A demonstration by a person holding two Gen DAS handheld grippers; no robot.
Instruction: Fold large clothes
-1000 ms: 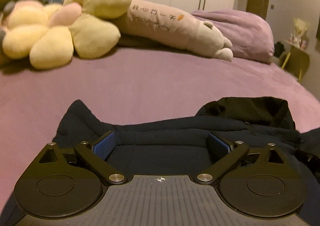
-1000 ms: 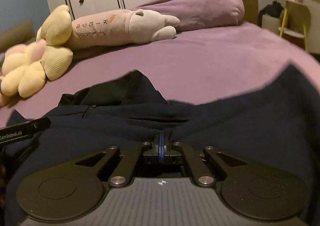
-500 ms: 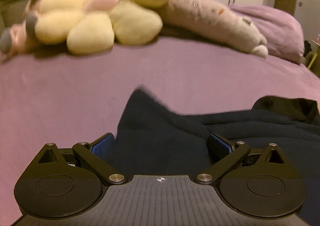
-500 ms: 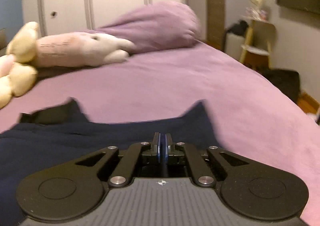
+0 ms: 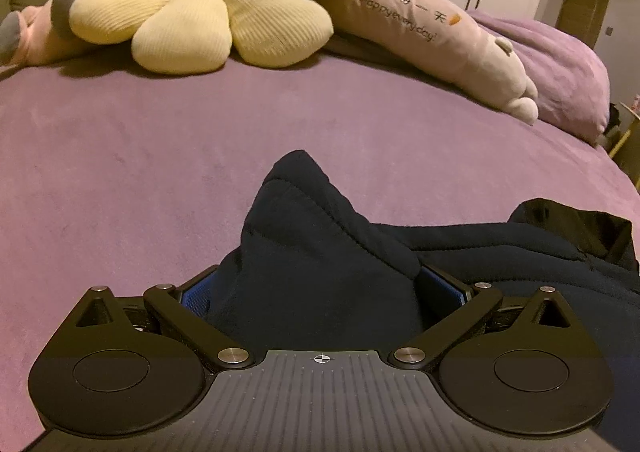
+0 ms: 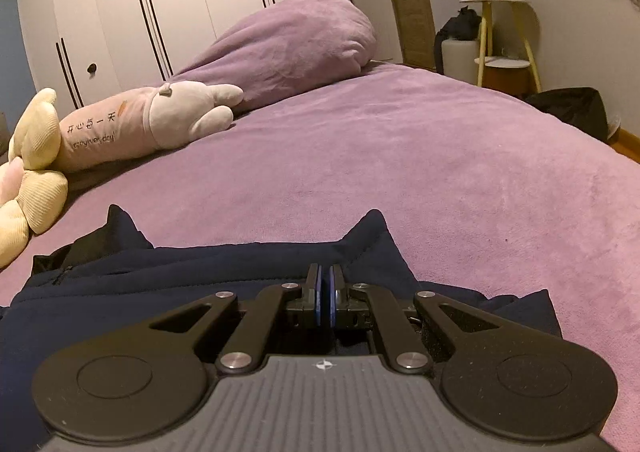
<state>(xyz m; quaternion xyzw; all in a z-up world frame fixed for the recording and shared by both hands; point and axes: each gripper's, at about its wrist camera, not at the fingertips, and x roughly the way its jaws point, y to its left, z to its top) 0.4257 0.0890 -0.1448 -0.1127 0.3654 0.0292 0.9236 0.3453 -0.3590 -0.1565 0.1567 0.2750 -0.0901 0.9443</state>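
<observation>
On the purple bed (image 5: 160,156), my left gripper (image 5: 320,288) stands wide around a bunched corner of the navy garment (image 5: 320,252) at lower centre of its frame, while my right gripper (image 6: 325,292), pads nearly together, sits at the garment's edge, grip uncertain.

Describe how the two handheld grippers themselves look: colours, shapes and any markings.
The left gripper and the right gripper look alike: a dark grey ribbed body with a small white crosshair mark, two round black discs at the sides, black linkage arms with silver pivot screws, and fingers lined with blue pads. No cables, hands or sleeves show.
</observation>
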